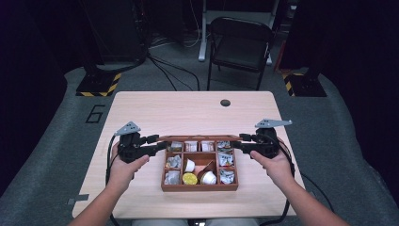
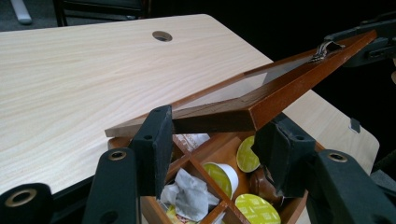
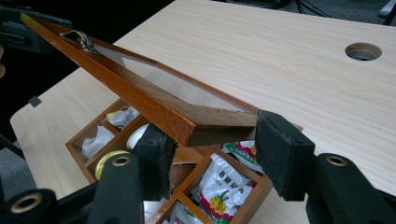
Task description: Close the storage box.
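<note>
My left tool (image 1: 157,143) and right tool (image 1: 237,141) each clamp one end of glass-paned brown wooden lid (image 2: 261,95), raised over compartmented wooden box (image 1: 200,187) at 6 o'clock on table (image 1: 188,110).

This looks like a recording lab or studio. A pale wooden desk (image 1: 141,113) stands on grey carpet marked with a number six (image 1: 95,113), ringed by dark curtains, stands with hazard-striped bases (image 1: 99,84), trailing floor cables (image 1: 174,70) and a lone folding chair (image 1: 240,44).
</note>
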`<state>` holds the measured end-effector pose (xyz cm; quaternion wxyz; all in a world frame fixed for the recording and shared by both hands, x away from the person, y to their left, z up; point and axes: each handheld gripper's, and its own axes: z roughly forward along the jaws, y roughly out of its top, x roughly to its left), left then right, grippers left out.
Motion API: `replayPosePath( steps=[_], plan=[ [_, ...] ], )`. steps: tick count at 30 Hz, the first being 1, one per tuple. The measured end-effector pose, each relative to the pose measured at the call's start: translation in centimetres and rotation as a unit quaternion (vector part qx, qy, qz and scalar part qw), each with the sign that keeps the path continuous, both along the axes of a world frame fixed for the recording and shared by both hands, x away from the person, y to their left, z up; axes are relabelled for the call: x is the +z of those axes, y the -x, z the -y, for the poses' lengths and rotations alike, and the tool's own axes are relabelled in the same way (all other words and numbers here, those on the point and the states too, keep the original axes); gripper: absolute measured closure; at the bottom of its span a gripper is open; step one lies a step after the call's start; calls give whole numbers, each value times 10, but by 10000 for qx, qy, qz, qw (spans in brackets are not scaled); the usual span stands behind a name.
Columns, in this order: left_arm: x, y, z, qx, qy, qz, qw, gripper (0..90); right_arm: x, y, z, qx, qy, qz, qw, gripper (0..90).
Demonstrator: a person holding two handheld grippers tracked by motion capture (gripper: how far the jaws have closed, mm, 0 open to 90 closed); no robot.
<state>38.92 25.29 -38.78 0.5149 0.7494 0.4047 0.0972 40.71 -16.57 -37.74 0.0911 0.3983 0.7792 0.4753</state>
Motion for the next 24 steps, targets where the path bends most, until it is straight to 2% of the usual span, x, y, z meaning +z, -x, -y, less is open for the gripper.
replayPosePath(
  steps=[10,15,21,24],
  plan=[
    [-11,15,0,-32,-10,-12,10000,465,-11,15,2,20,-17,6,10000,478],
    [-15,20,0,-14,11,52,10000,462,-17,20,4,3,-122,-26,9999,477],
    [-21,27,1,4,32,73,10000,461,-23,26,3,30,-9,90,10000,478],
    [-27,30,1,3,20,15,10000,460,-27,30,3,30,18,92,10000,478]
  ],
)
